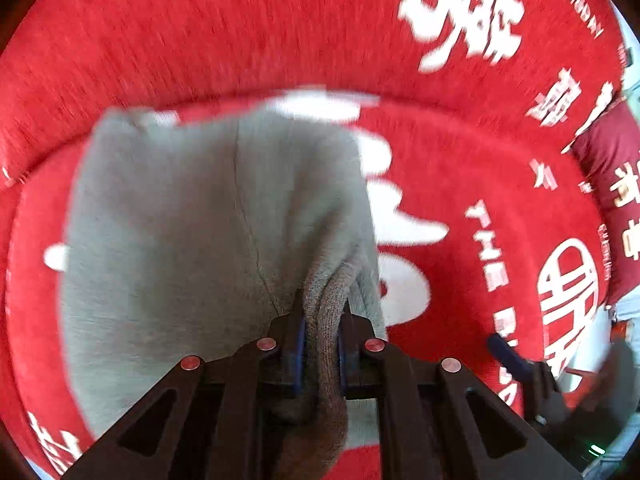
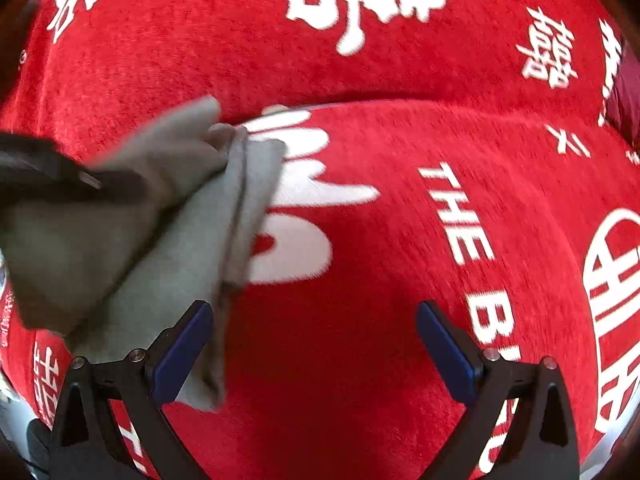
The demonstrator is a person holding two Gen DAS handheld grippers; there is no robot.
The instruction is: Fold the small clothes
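Red plush fabric [image 2: 360, 340] printed with large white Chinese characters and English capital letters fills the background of both views, covering a cushioned seat and its backrest. At the far right edge lies a darker maroon cushion [image 1: 612, 168]. A small grey knit garment [image 1: 192, 232] hangs in front of the seat, with a seam running down its middle. The left gripper [image 1: 320, 344] is clamped on a bunched, ribbed edge of the garment, the blue pads pressing it from both sides. The right gripper [image 2: 316, 344] has its jaws spread wide with nothing between them; its left finger sits just beside the garment's hanging lower edge, over the red seat. Motion blur softens both views
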